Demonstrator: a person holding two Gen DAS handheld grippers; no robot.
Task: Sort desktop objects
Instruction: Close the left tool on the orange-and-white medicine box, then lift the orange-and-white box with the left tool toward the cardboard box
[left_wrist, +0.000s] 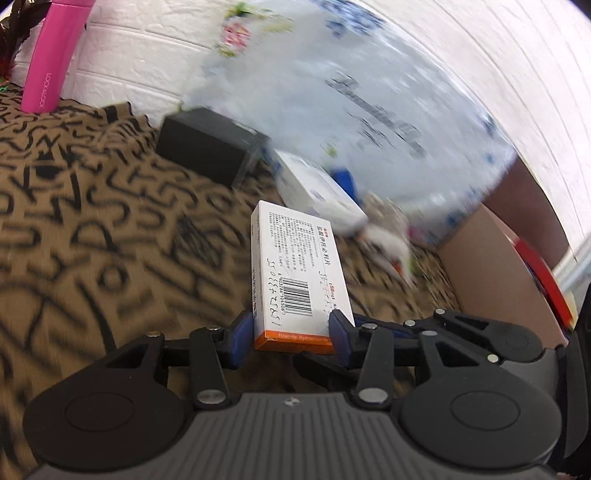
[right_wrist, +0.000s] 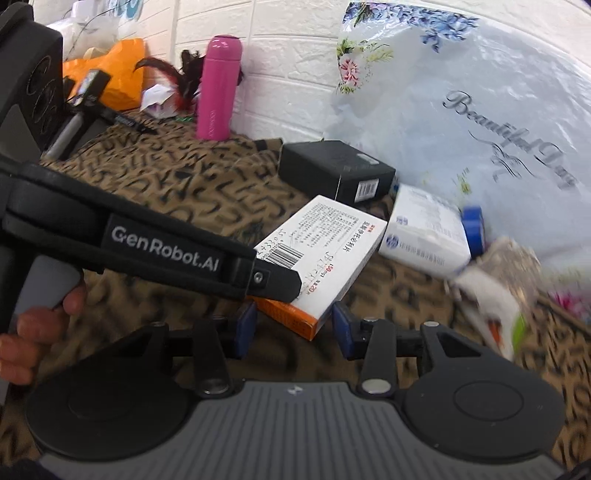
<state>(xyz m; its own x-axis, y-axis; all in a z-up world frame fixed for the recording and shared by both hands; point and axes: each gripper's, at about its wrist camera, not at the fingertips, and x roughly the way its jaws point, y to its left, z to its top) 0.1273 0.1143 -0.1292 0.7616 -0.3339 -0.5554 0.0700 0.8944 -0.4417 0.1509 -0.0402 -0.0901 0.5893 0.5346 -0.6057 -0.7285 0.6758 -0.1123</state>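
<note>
My left gripper (left_wrist: 291, 328) is shut on a white and orange medicine box (left_wrist: 295, 273), held above the patterned cloth. In the right wrist view the same box (right_wrist: 325, 251) is held by the left gripper's black body (right_wrist: 162, 251), which comes in from the left. My right gripper (right_wrist: 293, 328) is open and empty, with its blue pads just below that box. A black box (right_wrist: 332, 173), a white and blue medicine box (right_wrist: 424, 229) and a white tube (right_wrist: 487, 302) lie on the cloth behind.
A large floral plastic bag (right_wrist: 461, 110) leans on the white wall at the right. A pink bottle (right_wrist: 218, 88) stands at the back. A cardboard box (left_wrist: 495, 273) is at the right in the left wrist view. An orange bag (right_wrist: 114, 70) lies at the back left.
</note>
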